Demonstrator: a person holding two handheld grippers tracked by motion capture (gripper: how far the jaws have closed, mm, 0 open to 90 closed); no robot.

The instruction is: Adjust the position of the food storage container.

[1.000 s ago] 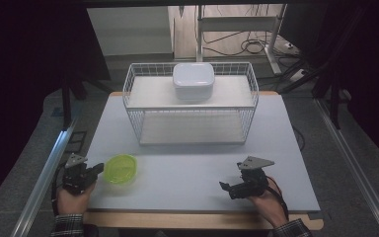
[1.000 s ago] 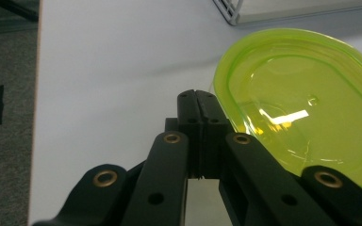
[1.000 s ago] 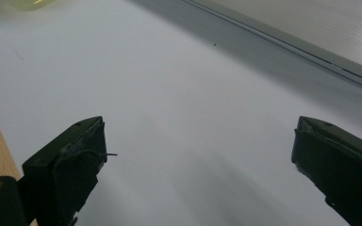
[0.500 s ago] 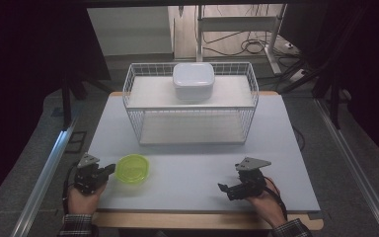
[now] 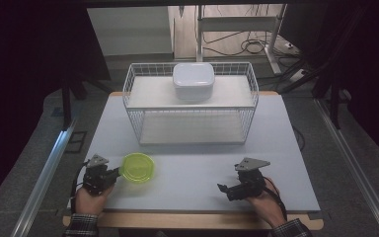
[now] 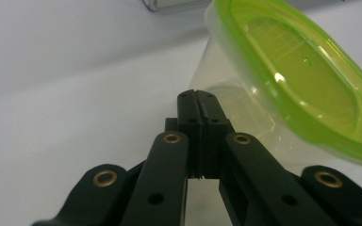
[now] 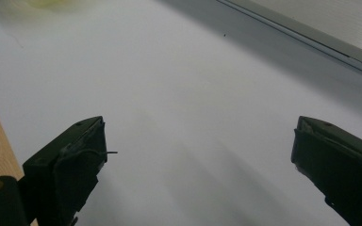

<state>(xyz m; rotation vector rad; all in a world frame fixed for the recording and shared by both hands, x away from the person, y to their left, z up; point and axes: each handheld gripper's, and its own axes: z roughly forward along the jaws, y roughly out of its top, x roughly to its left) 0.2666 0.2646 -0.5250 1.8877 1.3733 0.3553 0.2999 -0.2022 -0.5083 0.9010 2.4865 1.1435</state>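
Left gripper (image 5: 113, 175) fingers pinched together beside green-lidded tub (image 5: 138, 168), right gripper (image 5: 225, 188) fingers wide over table (image 5: 192, 168)

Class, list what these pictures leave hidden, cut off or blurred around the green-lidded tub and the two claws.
1. Left gripper view: the tub runs off the right edge; the shut left claw hides whether it pinches anything.
2. Right gripper view: a yellow-green smear at the top edge is blurred.
3. High view: the white box is closed, contents hidden; the right claw is too small to judge.
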